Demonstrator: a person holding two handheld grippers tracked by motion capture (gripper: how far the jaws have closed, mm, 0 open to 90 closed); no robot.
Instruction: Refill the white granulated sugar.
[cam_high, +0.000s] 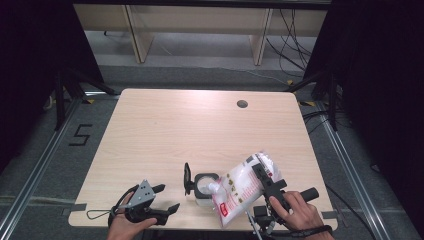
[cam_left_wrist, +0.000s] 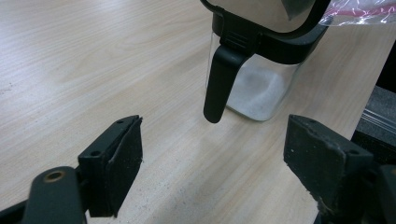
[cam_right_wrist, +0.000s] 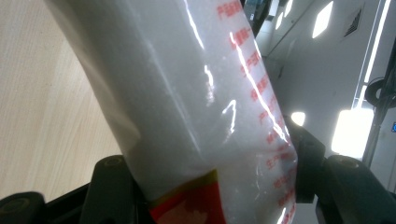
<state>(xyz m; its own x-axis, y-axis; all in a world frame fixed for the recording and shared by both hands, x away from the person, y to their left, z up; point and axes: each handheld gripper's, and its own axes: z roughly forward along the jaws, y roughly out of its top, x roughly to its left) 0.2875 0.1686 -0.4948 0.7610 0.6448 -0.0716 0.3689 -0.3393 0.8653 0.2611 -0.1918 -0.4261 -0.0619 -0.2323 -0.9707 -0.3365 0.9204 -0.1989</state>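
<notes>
The right tongs (cam_high: 263, 181) are gripping a tilted bag of white grains (cam_high: 240, 187), its corner sitting over the open jar (cam_high: 205, 187); the left tongs (cam_high: 167, 197) are resting open on the bench (cam_high: 165, 130).

Bag (cam_right_wrist: 187, 93) print too blurred to read; jar (cam_left_wrist: 261, 70) top cropped.

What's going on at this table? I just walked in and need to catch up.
A person is refilling a jar with white grains from a bag. The right gripper is clamped on the tilted bag, whose corner points into the jar's open top; its lid stands flipped up. The jar already holds some grains at its bottom. The left gripper waits open beside it on the table, holding nothing.
</notes>
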